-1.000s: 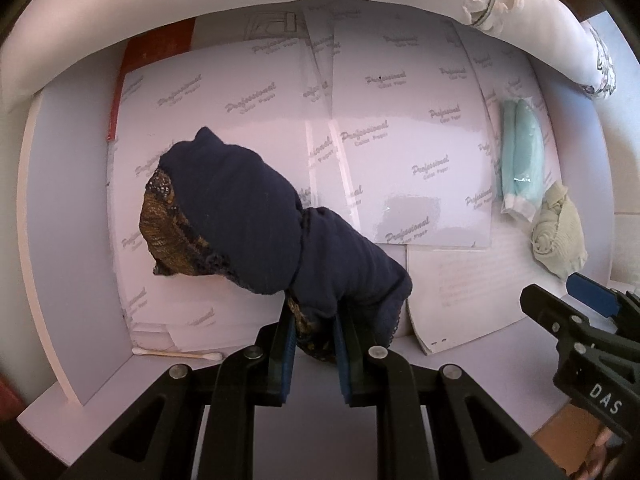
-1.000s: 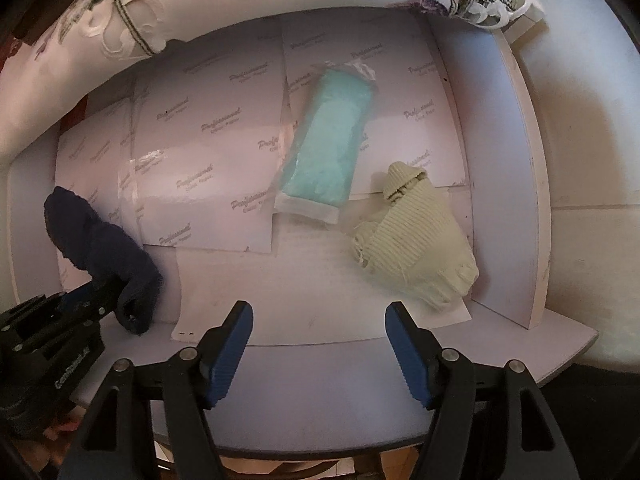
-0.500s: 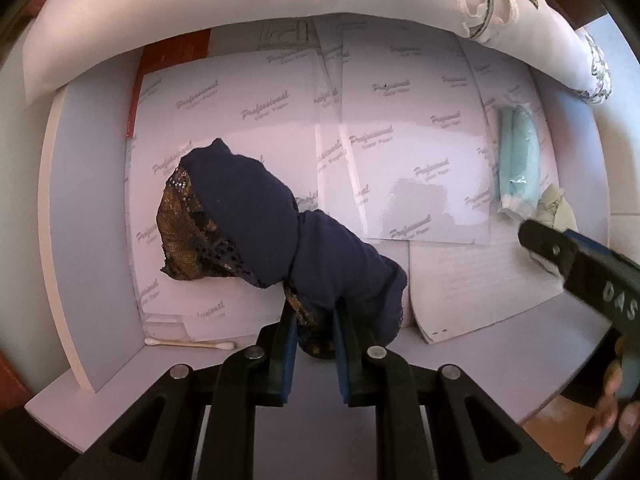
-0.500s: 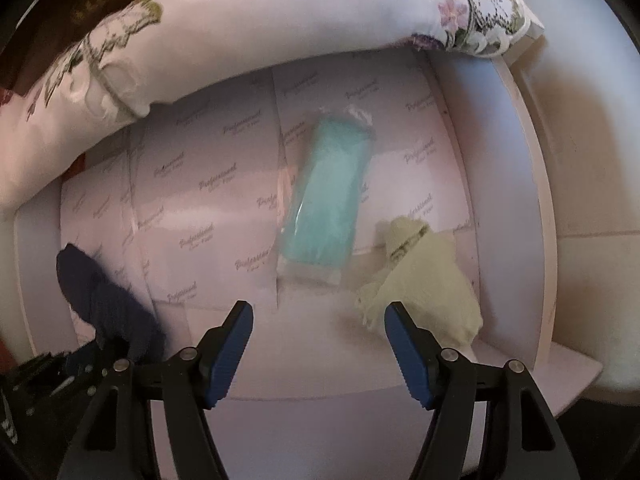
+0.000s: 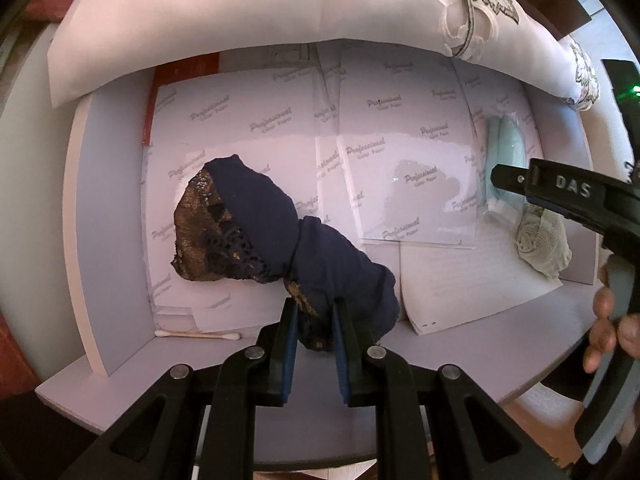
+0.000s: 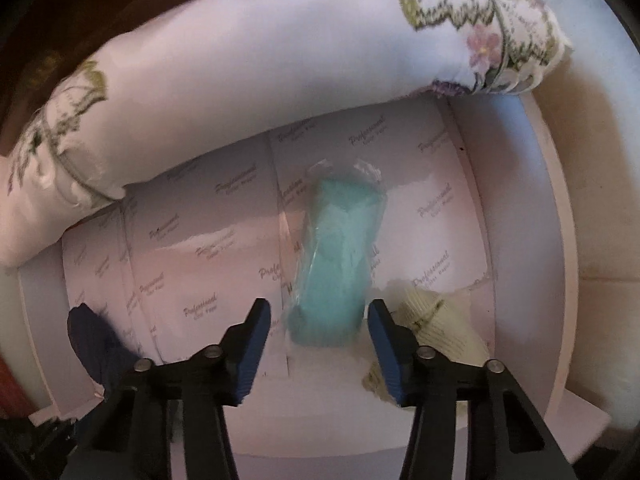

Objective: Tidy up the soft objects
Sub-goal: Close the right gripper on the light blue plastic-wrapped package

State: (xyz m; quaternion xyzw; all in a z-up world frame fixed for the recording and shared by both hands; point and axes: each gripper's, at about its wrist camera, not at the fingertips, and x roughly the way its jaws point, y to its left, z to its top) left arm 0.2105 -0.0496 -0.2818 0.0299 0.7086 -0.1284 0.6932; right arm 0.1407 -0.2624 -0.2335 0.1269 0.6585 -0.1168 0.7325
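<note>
My left gripper [image 5: 314, 312] is shut on the near end of a dark navy cloth bundle with gold lace [image 5: 276, 236], which lies on the paper-lined shelf [image 5: 404, 168]. My right gripper [image 6: 320, 320] is open, its fingers on either side of the near end of a teal cloth in a clear wrapper [image 6: 336, 264]. A pale cream knitted piece [image 6: 440, 324] lies just right of it. The right gripper also shows in the left wrist view [image 5: 568, 196], in front of the teal cloth [image 5: 506, 152] and the cream piece [image 5: 542, 246]. The navy bundle shows at the right wrist view's lower left [image 6: 96, 344].
A white embroidered cloth [image 6: 256, 80] hangs over the shelf's top edge. White side walls [image 5: 104, 240] close the shelf at left and right. A cotton swab [image 5: 198, 335] lies at the front left. A red strip [image 5: 180, 76] shows at the back left.
My right gripper has moved forward to the teal wrapped cloth, still open. My left gripper has drawn back a little, still shut on the navy bundle.
</note>
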